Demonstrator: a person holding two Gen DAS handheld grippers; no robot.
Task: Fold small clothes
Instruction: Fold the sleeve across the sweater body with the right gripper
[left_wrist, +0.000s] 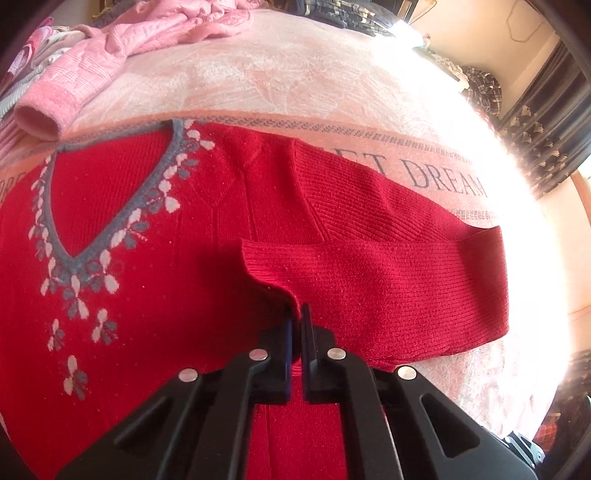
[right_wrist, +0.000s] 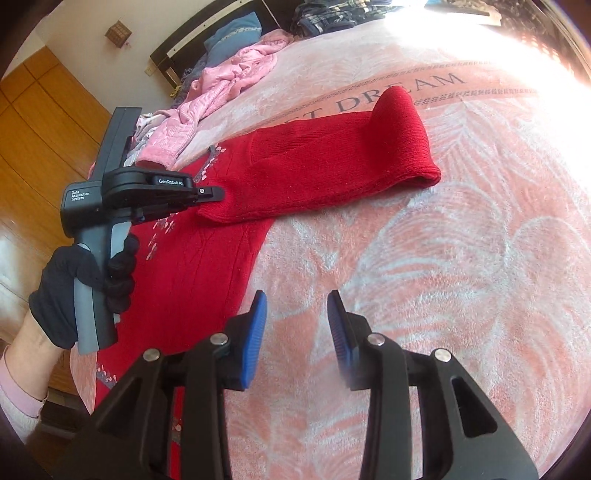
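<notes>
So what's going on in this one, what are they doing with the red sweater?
A person with a gripper in each hand is folding a red sweater laid flat on a pink blanket. The left gripper is shut on the cuff of the sleeve, which is folded back across the sweater's body. The right gripper hangs open over the bare blanket, holding nothing. A crumpled pink garment lies further back on the blanket.

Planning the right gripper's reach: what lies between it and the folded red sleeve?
Right wrist view: only bare pink blanket separates the right gripper from the sleeve.
</notes>
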